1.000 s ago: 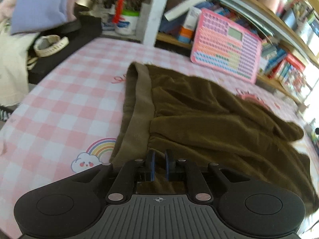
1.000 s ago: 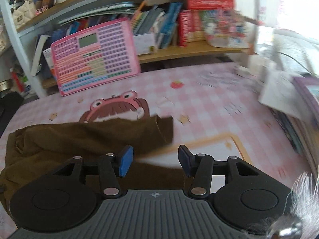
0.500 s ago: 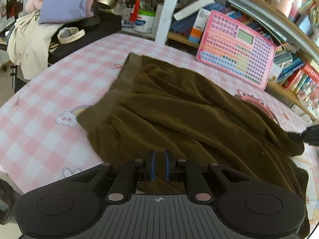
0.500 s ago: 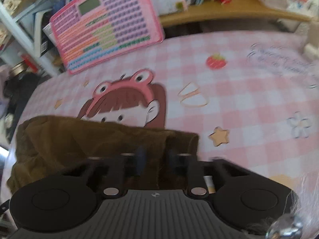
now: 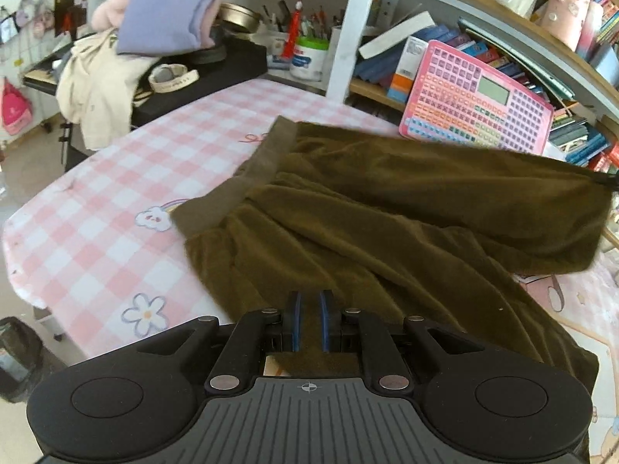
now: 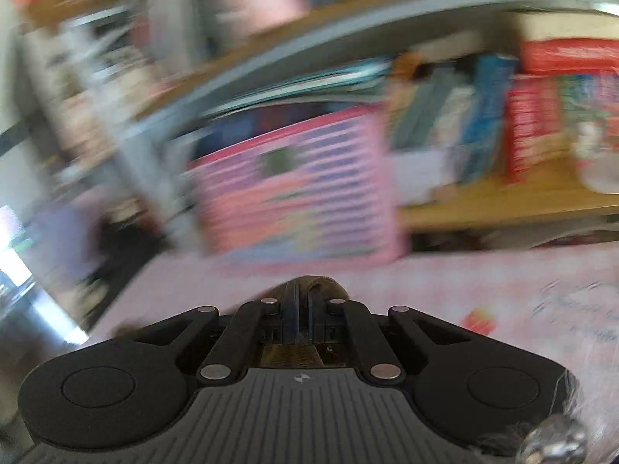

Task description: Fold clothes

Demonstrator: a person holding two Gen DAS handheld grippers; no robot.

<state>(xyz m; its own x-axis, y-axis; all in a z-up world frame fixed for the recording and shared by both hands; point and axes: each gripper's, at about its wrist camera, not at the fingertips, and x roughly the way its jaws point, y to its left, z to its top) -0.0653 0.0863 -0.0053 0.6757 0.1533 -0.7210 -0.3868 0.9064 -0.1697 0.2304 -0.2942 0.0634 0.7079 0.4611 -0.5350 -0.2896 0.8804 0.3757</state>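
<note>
A pair of olive-brown trousers [image 5: 387, 201] lies across the pink checked tablecloth [image 5: 116, 201], its waistband [image 5: 267, 154] to the left. My left gripper [image 5: 309, 309] is shut on the near edge of the cloth. The far leg is lifted and stretched taut toward the right edge, where the tip of my right gripper [image 5: 605, 181] pinches its end. In the blurred right wrist view my right gripper [image 6: 303, 301] is shut on a fold of the brown trousers [image 6: 317, 284], raised above the table.
A pink toy keyboard [image 5: 476, 96] leans on the bookshelf [image 5: 522, 31] behind the table. A black side table [image 5: 216, 73] with folded clothes, a watch and cups stands at the back left. The tablecloth's left edge [image 5: 23, 263] drops to the floor.
My right gripper closed on the trouser leg's end and lifted it, swinging toward the shelf. My left gripper pulled the near edge back, so the waistband bent and more of the table shows.
</note>
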